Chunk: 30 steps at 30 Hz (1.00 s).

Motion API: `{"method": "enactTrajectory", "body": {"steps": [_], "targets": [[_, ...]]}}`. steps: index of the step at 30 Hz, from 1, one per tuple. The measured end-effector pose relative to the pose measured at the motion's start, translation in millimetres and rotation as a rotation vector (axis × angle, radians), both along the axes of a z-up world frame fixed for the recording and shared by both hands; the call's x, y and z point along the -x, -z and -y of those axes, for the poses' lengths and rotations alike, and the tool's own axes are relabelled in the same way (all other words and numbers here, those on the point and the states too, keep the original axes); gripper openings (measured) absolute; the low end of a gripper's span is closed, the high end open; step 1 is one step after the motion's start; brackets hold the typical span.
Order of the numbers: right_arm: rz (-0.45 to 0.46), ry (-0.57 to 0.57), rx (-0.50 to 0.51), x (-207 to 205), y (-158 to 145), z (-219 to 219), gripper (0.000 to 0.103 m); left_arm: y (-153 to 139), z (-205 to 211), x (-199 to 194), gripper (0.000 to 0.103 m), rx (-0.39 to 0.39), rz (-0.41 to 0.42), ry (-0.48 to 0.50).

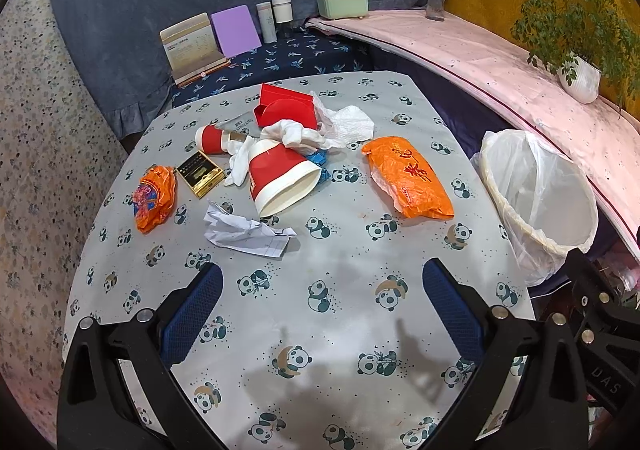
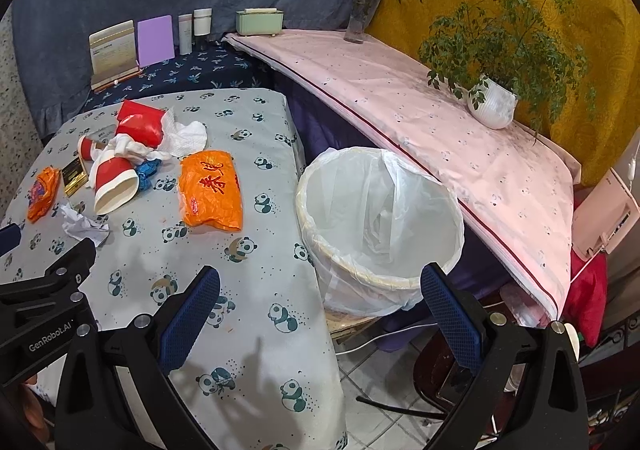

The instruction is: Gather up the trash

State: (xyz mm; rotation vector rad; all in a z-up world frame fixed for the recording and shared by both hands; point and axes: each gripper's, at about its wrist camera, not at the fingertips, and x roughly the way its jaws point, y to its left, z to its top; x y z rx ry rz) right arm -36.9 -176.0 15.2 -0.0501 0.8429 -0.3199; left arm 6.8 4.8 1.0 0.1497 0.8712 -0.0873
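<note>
Trash lies on the panda-print table [image 1: 320, 314]: a big red and white paper cup [image 1: 280, 178] on its side, a smaller red cup [image 1: 212, 139], a red box [image 1: 286, 106], white tissues [image 1: 344, 124], crumpled paper [image 1: 244, 232], a large orange bag [image 1: 412, 178] and a small orange bag [image 1: 154, 198]. A gold box [image 1: 200, 172] lies among them. The bin lined with a white bag [image 2: 380, 226] stands right of the table. My left gripper [image 1: 322, 306] hangs open over the near table. My right gripper [image 2: 320, 314] is open above the table edge, near the bin. Both hold nothing.
Behind the table, a dark blue shelf holds a card stand [image 1: 190, 44], a purple board [image 1: 236, 30], two bottles [image 1: 274, 16] and a green box [image 1: 342, 4]. A pink-covered ledge [image 2: 420, 110] carries a flower vase [image 2: 358, 18] and a potted plant [image 2: 494, 102]. Tiled floor [image 2: 380, 382] lies below.
</note>
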Motion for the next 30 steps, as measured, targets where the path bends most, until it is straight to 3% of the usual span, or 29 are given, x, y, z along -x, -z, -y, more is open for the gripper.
{"method": "enactTrajectory", "body": {"steps": [30], "targets": [[0.008,0.001,-0.003,2.0,-0.9,0.7,0.096,-1.7,1.1,6.1,0.095,-0.011,0.021,-0.001]]}}
